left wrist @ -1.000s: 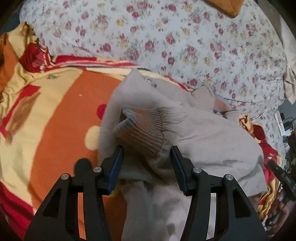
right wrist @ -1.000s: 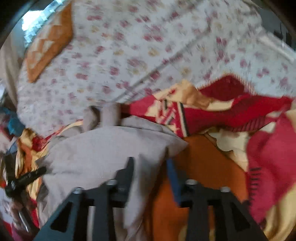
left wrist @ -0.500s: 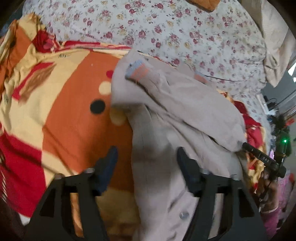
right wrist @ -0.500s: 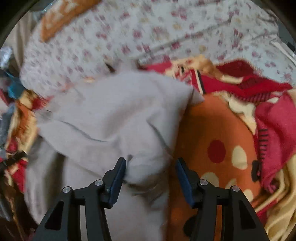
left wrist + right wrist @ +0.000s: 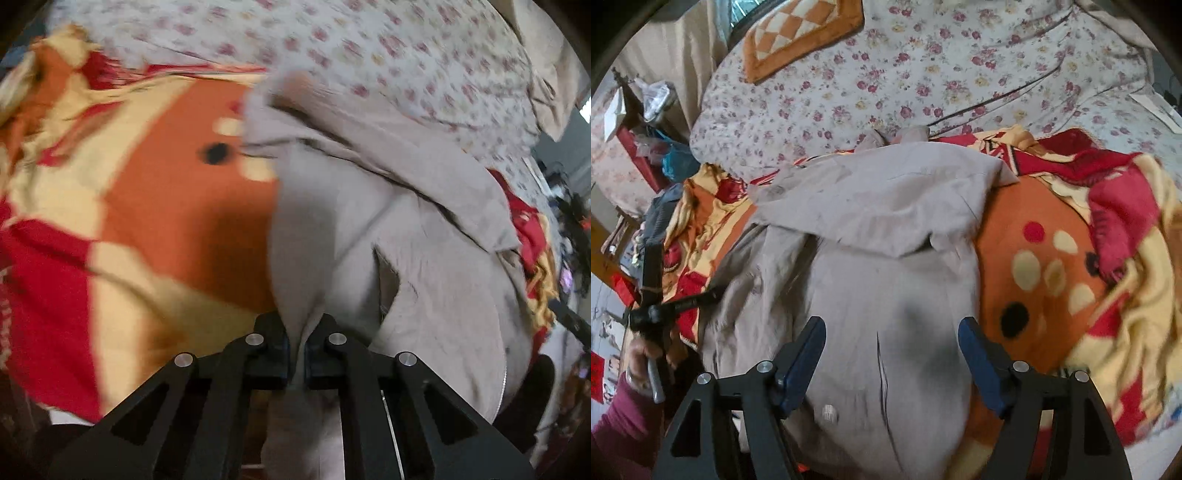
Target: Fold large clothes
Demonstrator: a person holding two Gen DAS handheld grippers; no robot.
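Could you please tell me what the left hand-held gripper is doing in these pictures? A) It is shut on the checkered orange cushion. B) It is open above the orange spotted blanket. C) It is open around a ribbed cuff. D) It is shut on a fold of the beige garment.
D: in the left wrist view the left hand-held gripper has its jaws pinched together on a fold of the large beige fabric garment.

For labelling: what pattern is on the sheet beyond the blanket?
The sheet is white with small red and pink flowers, clearest in the right wrist view.
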